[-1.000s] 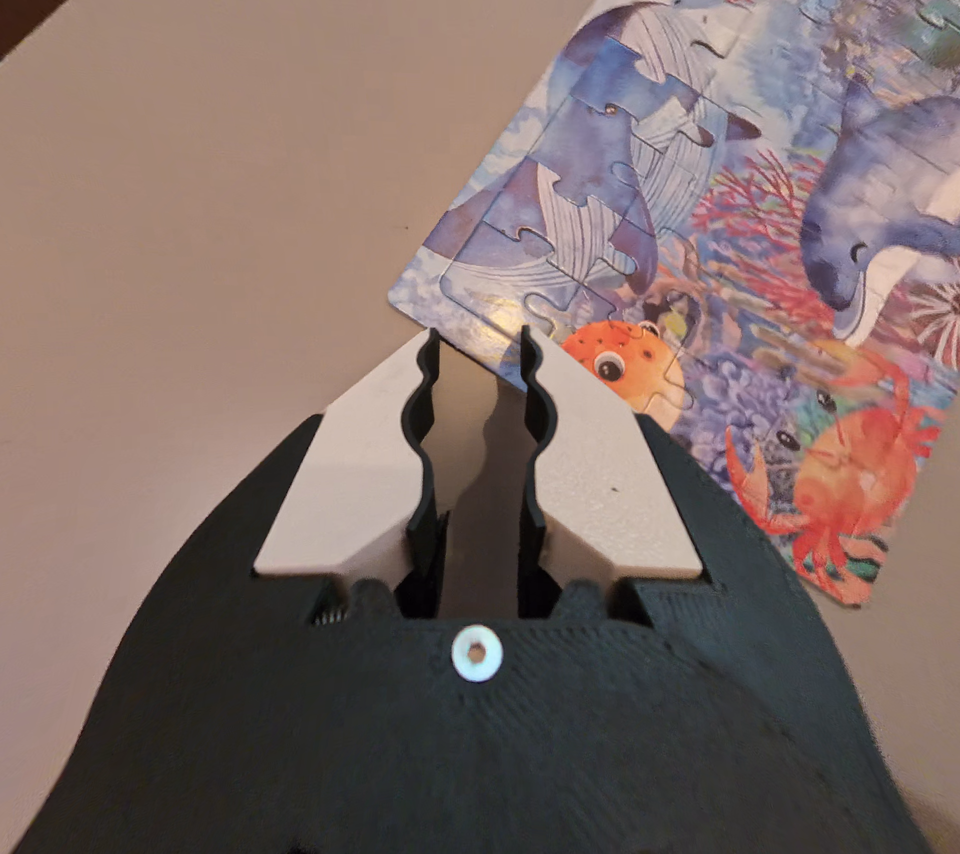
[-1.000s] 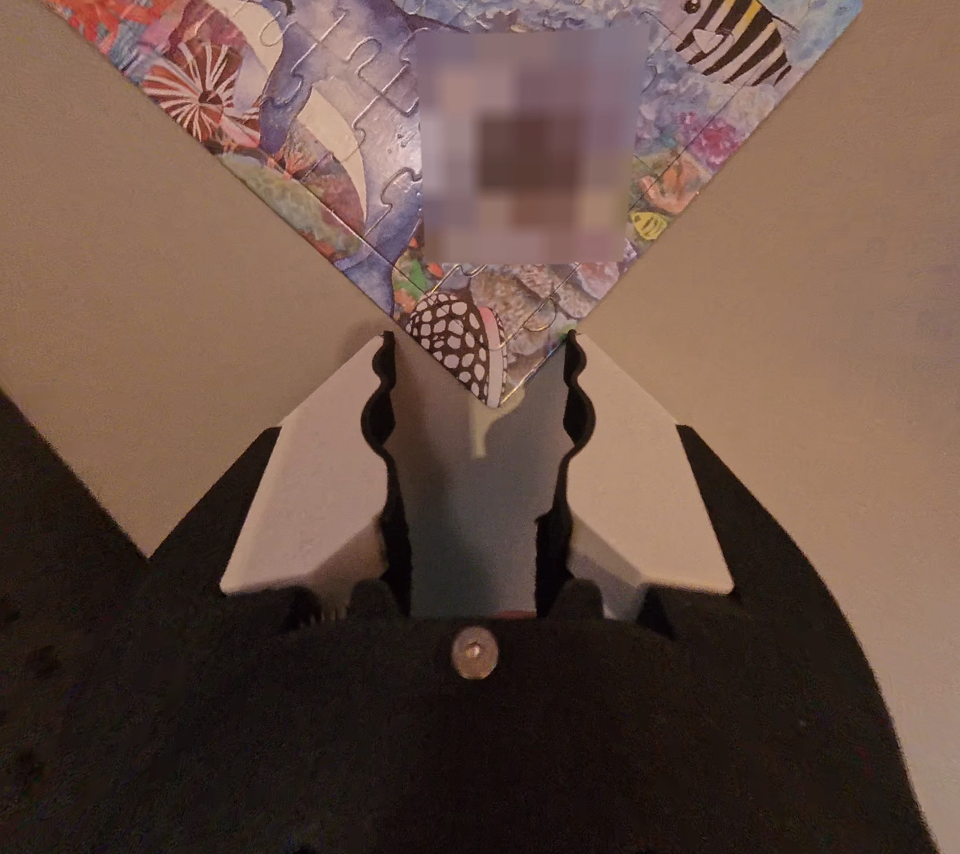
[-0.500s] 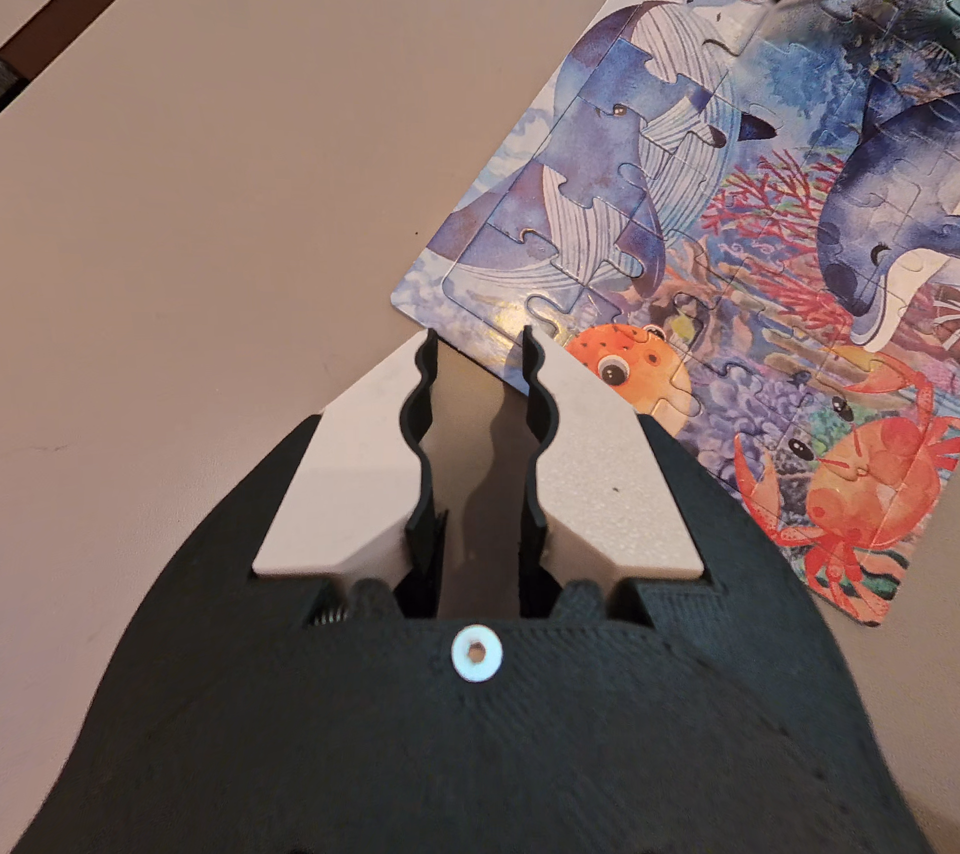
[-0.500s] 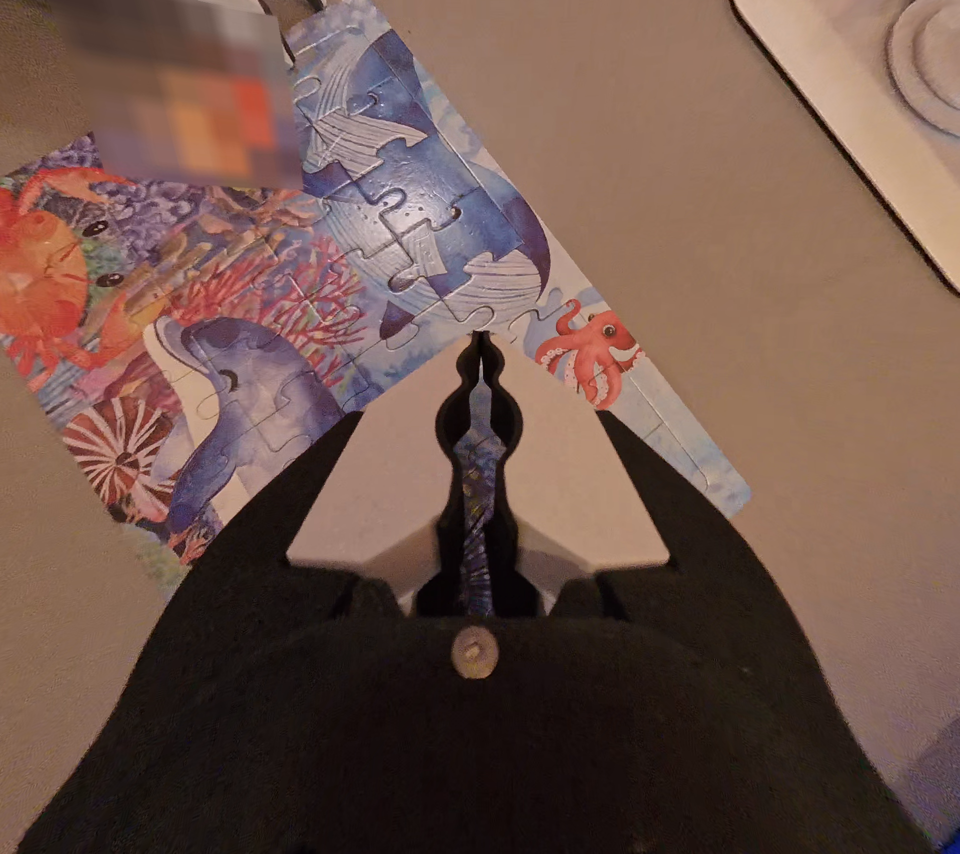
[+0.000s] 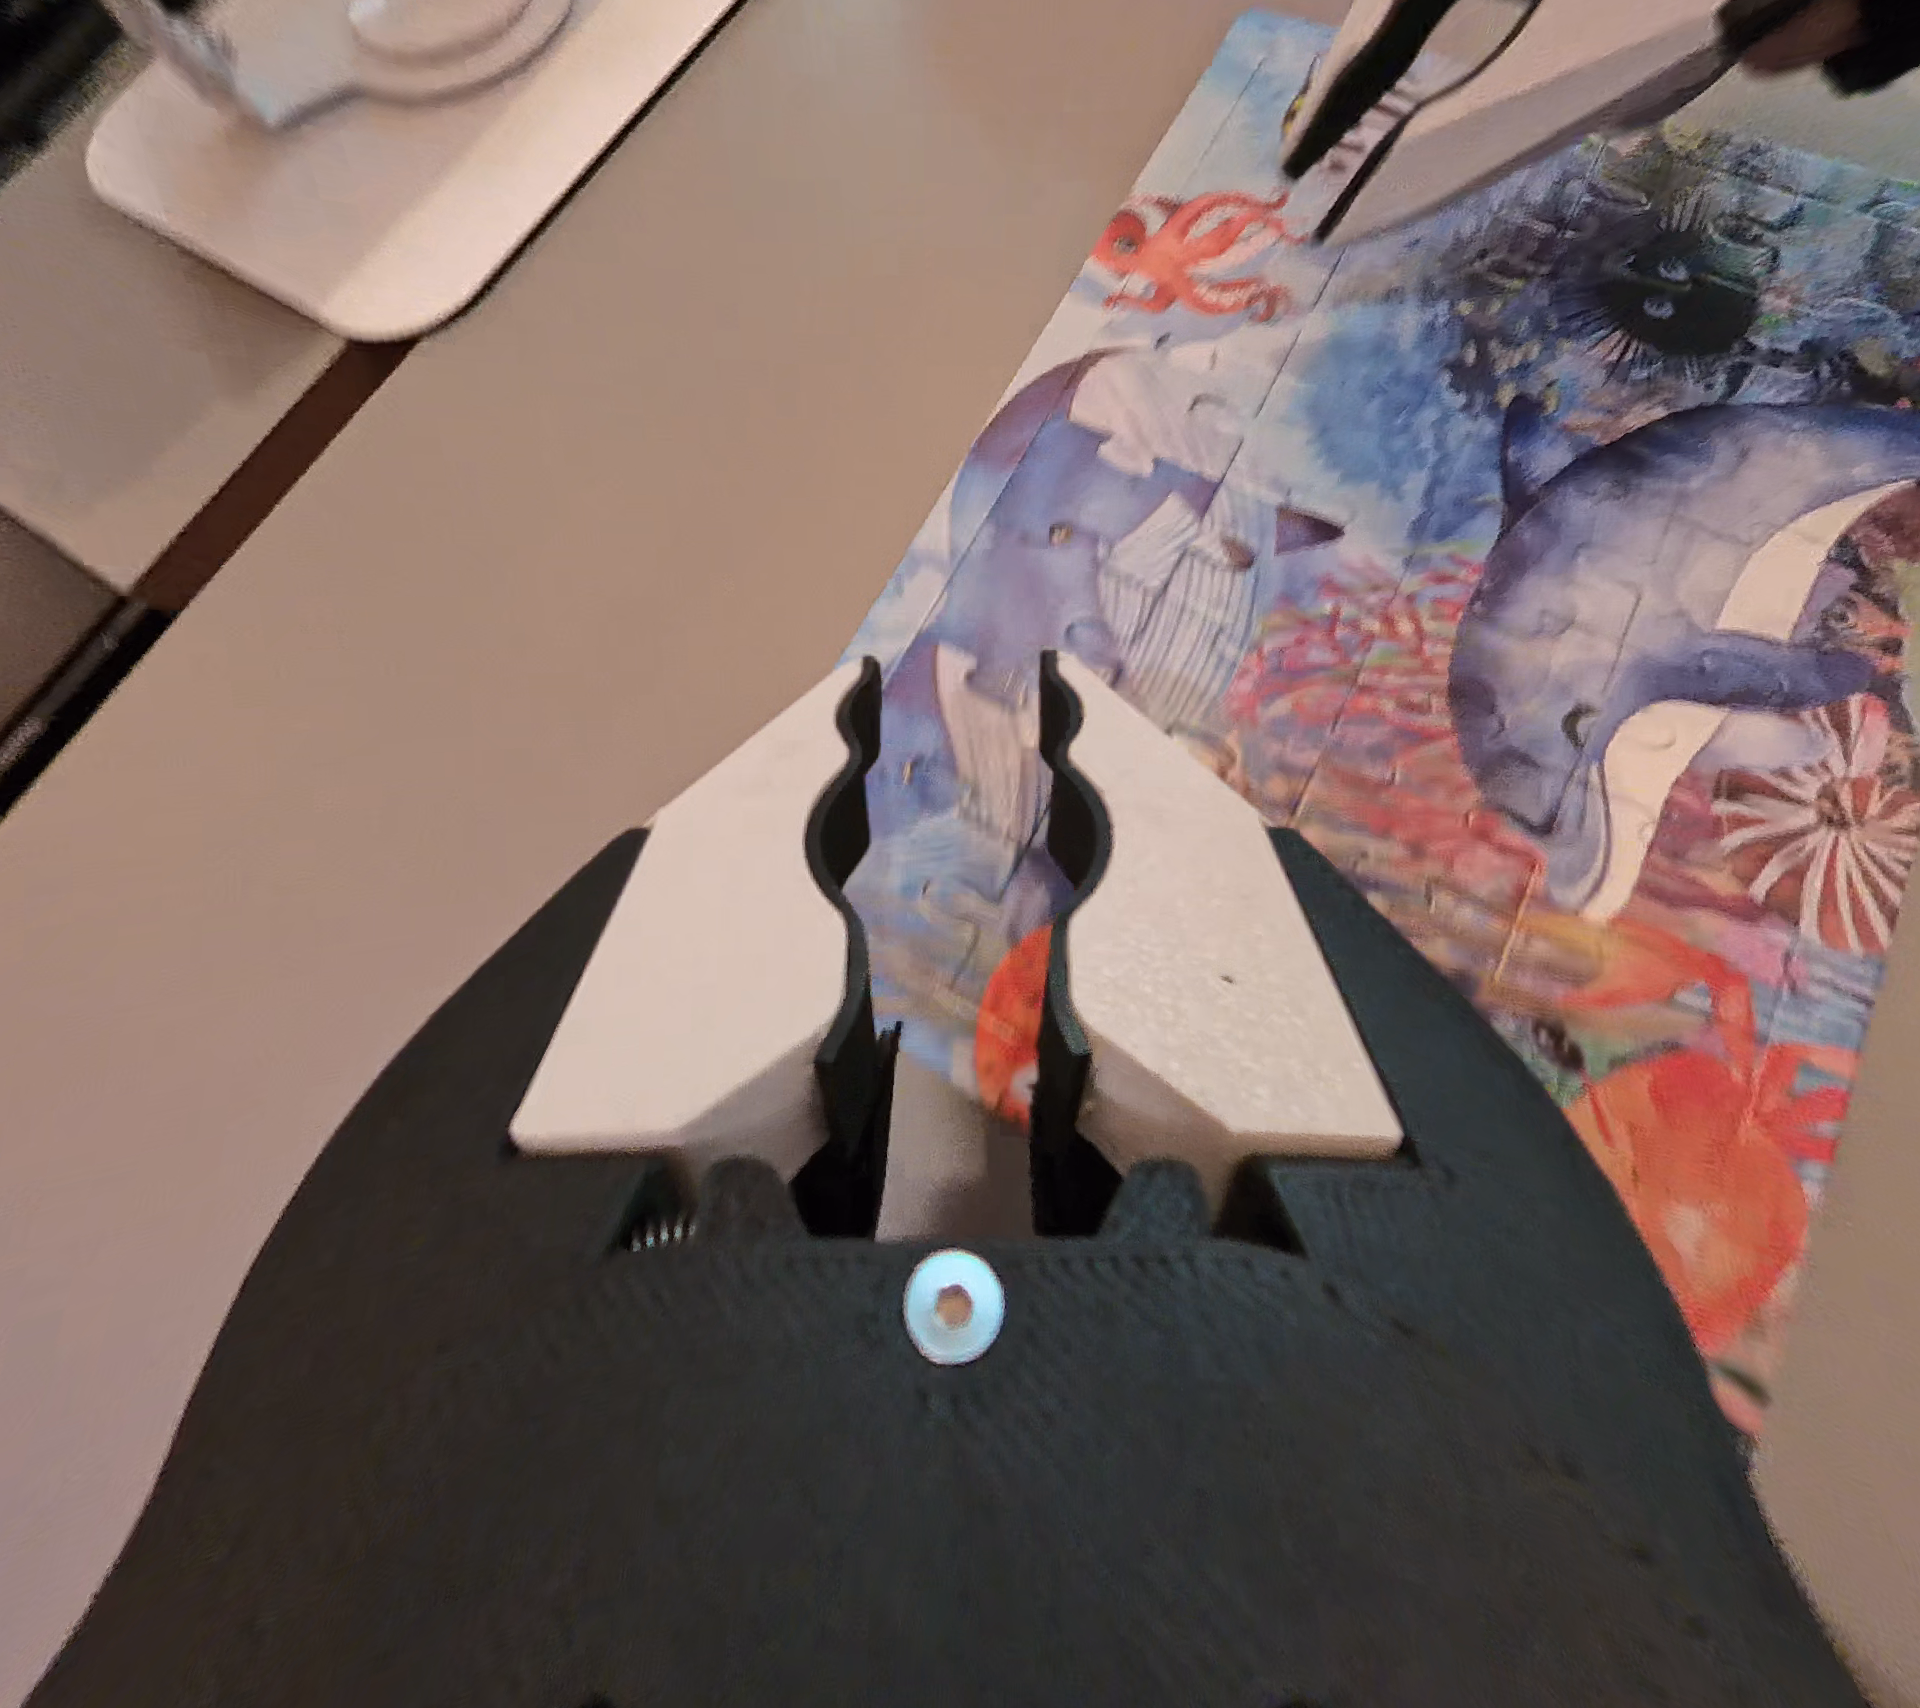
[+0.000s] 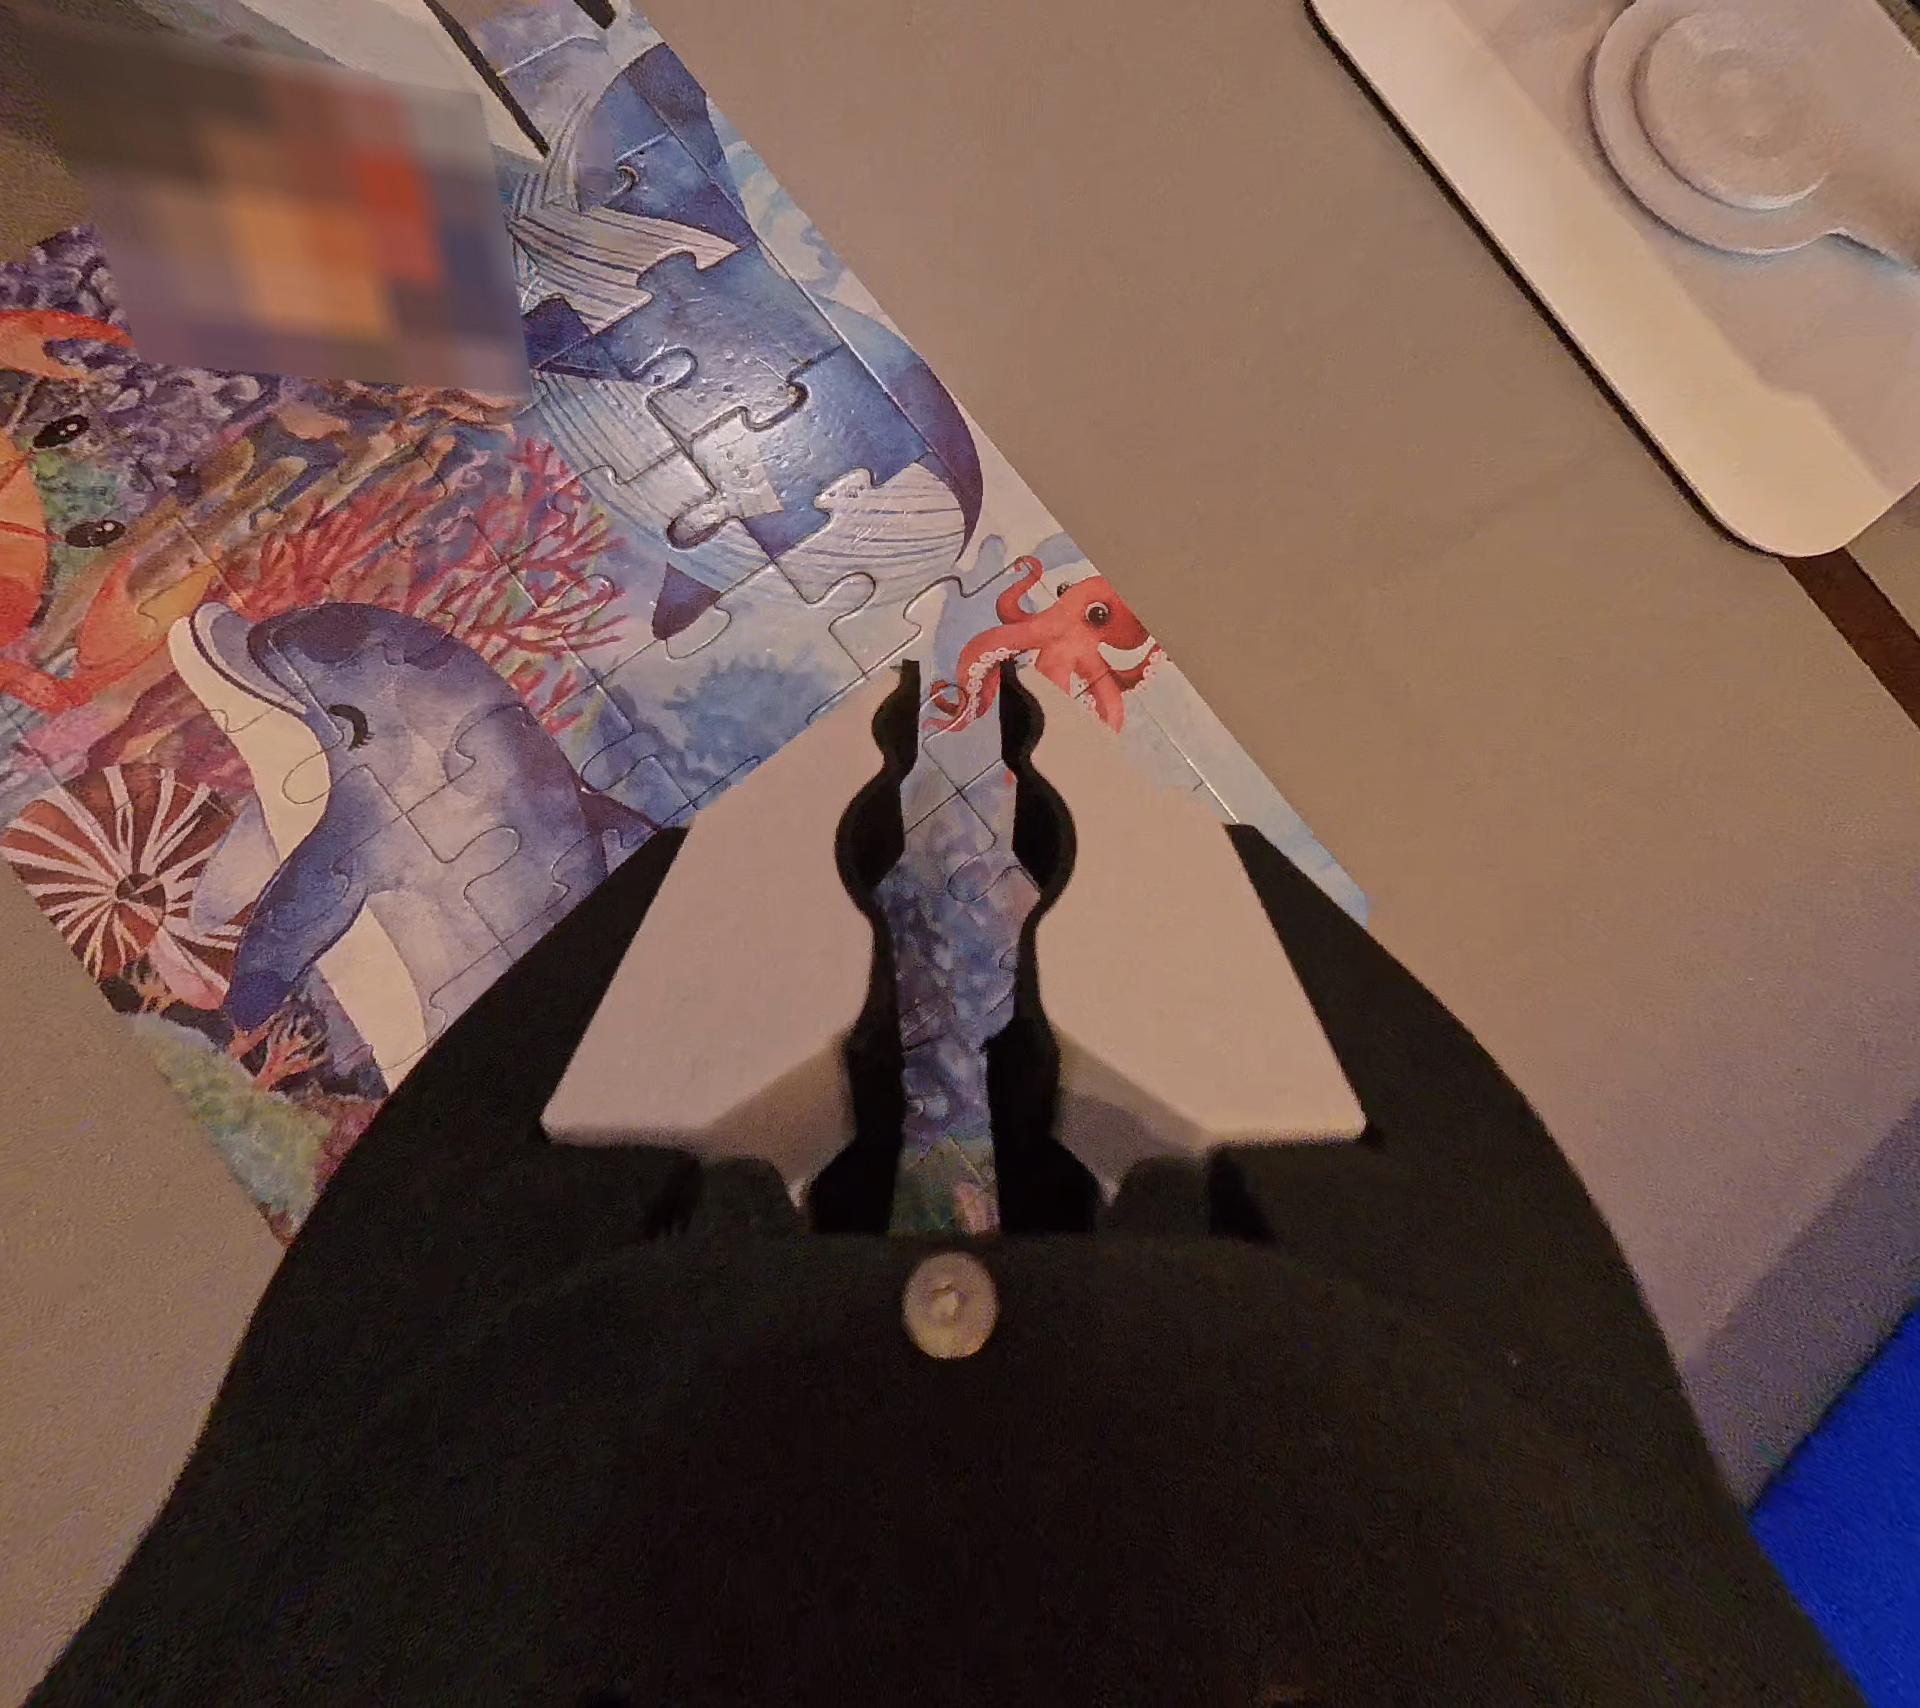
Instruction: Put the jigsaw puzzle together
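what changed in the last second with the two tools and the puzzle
The right tool swung from the puzzle's spotted-shell corner to the octopus edge; its jaws closed half a second ago and have parted slightly, holding nothing. The left tool moved forward over the whale, open throughout. The puzzle stayed flat and assembled.

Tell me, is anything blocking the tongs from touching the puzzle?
Nothing visible is. The left tongs and right tongs both hang right over the jigsaw puzzle, open, with no object showing between their tips and the picture.
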Demonstrator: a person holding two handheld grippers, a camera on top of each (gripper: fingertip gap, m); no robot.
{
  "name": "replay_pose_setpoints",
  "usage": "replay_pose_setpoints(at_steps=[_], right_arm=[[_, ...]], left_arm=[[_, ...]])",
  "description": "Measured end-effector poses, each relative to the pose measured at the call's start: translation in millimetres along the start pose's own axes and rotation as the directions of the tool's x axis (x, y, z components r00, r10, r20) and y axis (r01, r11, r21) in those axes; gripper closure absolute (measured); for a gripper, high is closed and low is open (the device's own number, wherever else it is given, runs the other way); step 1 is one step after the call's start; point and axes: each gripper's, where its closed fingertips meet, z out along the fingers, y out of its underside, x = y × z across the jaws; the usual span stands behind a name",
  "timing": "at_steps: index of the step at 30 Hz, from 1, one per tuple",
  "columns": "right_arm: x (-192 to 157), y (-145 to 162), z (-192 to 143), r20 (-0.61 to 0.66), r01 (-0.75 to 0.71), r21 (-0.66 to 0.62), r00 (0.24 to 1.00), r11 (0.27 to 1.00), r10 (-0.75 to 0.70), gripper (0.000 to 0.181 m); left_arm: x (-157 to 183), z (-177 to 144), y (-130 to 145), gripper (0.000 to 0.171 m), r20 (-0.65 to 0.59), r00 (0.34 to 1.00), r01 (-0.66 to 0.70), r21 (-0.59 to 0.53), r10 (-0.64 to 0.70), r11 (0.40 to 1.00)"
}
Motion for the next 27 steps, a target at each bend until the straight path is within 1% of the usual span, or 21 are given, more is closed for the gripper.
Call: replay_pose_setpoints(at_steps=[3,4,5,6,8,9,10,11,12,13,14,16,17,19,20,21,22,23,24,25,27], right_arm=[[-4,-8,12,0.006,0.022,0.009,1.0,1.0,-0.022,0.166],[-4,-9,17,-0.001,0.038,-0.002,0.999,0.999,-0.038,0.164],[-1,-10,23,-0.009,0.042,-0.011,0.999,0.999,-0.042,0.158],[0,-11,28,0.001,0.03,-0.015,1.0,0.999,-0.03,0.156],[2,-13,36,0.025,-0.007,-0.016,1.0,1.0,0.007,0.163],[5,-15,38,0.018,-0.019,-0.008,1.0,1.0,0.019,0.169],[7,-17,41,0.019,-0.027,-0.006,0.999,1.0,0.027,0.178],[7,-19,44,0.022,-0.034,-0.002,0.999,0.999,0.034,0.181],[6,-19,48,0.029,-0.027,-0.013,0.999,1.0,0.027,0.181],[7,-12,54,0.018,-0.004,-0.069,1.0,0.998,0.006,0.181],[10,-14,56,-0.004,0.021,-0.066,1.0,0.998,-0.021,0.181],[10,-13,56,0.01,0.017,-0.114,1.0,0.993,-0.016,0.181],[10,-16,55,0.009,0.025,-0.116,1.0,0.993,-0.025,0.181],[4,-31,50,0.02,0.031,-0.039,0.999,0.999,-0.03,0.181],[0,-34,49,0.033,0.042,-0.027,0.999,0.999,-0.041,0.181],[0,-31,52,0.025,0.061,-0.047,0.998,0.997,-0.059,0.181],[-1,-22,57,0.022,0.073,-0.095,0.997,0.993,-0.071,0.181],[-3,-22,59,0.028,0.072,-0.086,0.997,0.994,-0.07,0.181],[-4,-20,59,0.045,0.058,-0.105,0.998,0.993,-0.053,0.181],[0,-18,57,0.029,0.056,-0.126,0.998,0.99,-0.053,0.181],[5,-23,46,0.003,0.046,-0.068,0.999,0.997,-0.046,0.181]], left_arm=[[20,22,-21,0.146,0.002,0.997,-0.071,0.02,0.071,0.997],[26,28,-24,0.148,0.002,0.995,-0.095,0.02,0.095,0.995],[32,35,-27,0.148,-0.011,0.994,-0.111,0.016,0.112,0.994],[38,42,-29,0.148,-0.02,0.992,-0.121,0.009,0.121,0.993],[39,52,-30,0.154,-0.002,0.991,-0.137,-0.01,0.137,0.991],[39,55,-31,0.155,0.001,0.991,-0.134,-0.01,0.134,0.991],[39,57,-33,0.156,-0.002,0.992,-0.123,-0.001,0.123,0.992],[39,58,-33,0.156,-0.006,0.994,-0.11,0.005,0.11,0.994],[39,59,-32,0.155,-0.01,0.995,-0.104,0.001,0.104,0.995],[39,59,-30,0.155,-0.015,0.994,-0.106,-0.008,0.105,0.994],[38,58,-28,0.155,-0.013,0.994,-0.108,-0.015,0.108,0.994],[33,57,-24,0.154,-0.007,0.995,-0.097,-0.025,0.097,0.995],[31,55,-24,0.154,-0.003,0.996,-0.092,-0.024,0.092,0.996],[26,51,-22,0.155,-0.003,0.997,-0.076,-0.024,0.076,0.997],[24,49,-20,0.155,-0.004,0.998,-0.069,-0.026,0.069,0.997],[22,48,-19,0.155,-0.001,0.998,-0.063,-0.027,0.063,0.998],[21,46,-18,0.155,-0.001,0.998,-0.059,-0.028,0.059,0.998],[19,45,-17,0.155,-0.003,0.998,-0.056,-0.032,0.056,0.998],[17,43,-15,0.155,0.001,0.998,-0.055,-0.036,0.055,0.998],[13,41,-13,0.154,0.006,0.999,-0.053,-0.039,0.053,0.998],[5,30,-6,0.151,0.009,0.999,-0.037,-0.048,0.038,0.998]])
